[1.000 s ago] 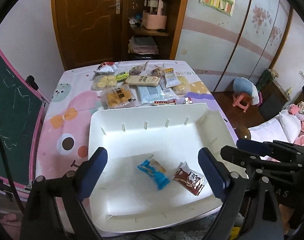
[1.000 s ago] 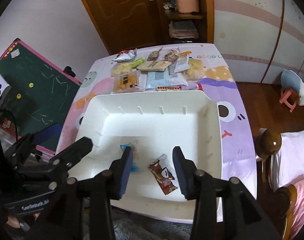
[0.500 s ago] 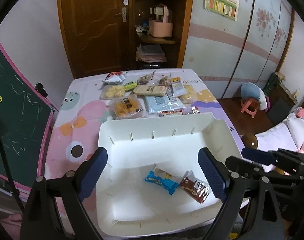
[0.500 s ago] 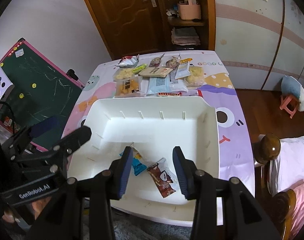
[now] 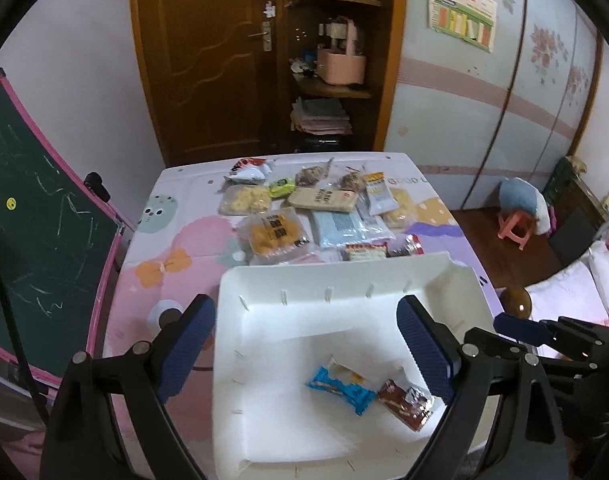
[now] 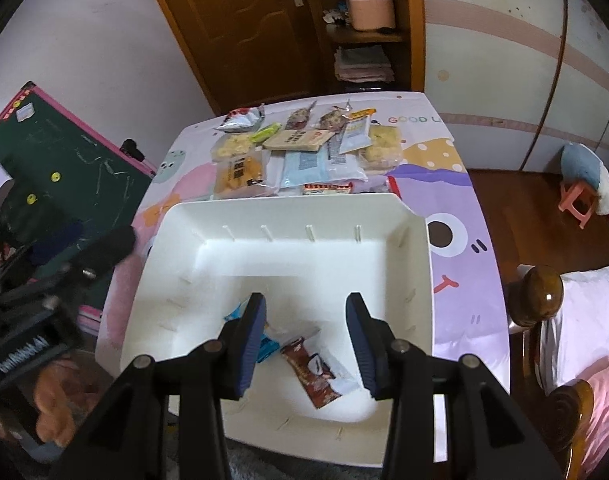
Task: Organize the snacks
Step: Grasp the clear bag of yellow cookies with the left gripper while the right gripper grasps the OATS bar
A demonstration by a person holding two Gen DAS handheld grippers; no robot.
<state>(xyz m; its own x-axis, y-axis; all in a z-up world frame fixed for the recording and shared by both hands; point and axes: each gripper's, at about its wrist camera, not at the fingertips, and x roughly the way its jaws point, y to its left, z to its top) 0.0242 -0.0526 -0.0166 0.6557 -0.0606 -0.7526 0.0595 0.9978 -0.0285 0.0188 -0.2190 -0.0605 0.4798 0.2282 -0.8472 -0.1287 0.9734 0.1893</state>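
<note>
A white tray (image 5: pixel 264 288) (image 6: pixel 416 240) sits on the near part of the table. In it lie a blue snack packet (image 5: pixel 340 388) (image 6: pixel 269 344) and a brown snack packet (image 5: pixel 404 402) (image 6: pixel 314 376). Several more snack packets (image 5: pixel 272 236) (image 6: pixel 304 148) lie in a cluster beyond the tray's far rim. My left gripper (image 5: pixel 304 350) is open and empty, held above the tray's near part. My right gripper (image 6: pixel 306 340) is open and empty, above the two packets in the tray.
The table has a pink and purple cartoon cloth (image 5: pixel 176 240) (image 6: pixel 456 184). A green chalkboard (image 5: pixel 32 208) leans at the left. A wooden door and shelf (image 5: pixel 332 80) stand behind. A bed post (image 6: pixel 542 292) and bedding are at the right.
Both grippers have drawn back and tilted up from the tray, so more of the table and room shows. The two packets in the tray have not moved. Both stay open.
</note>
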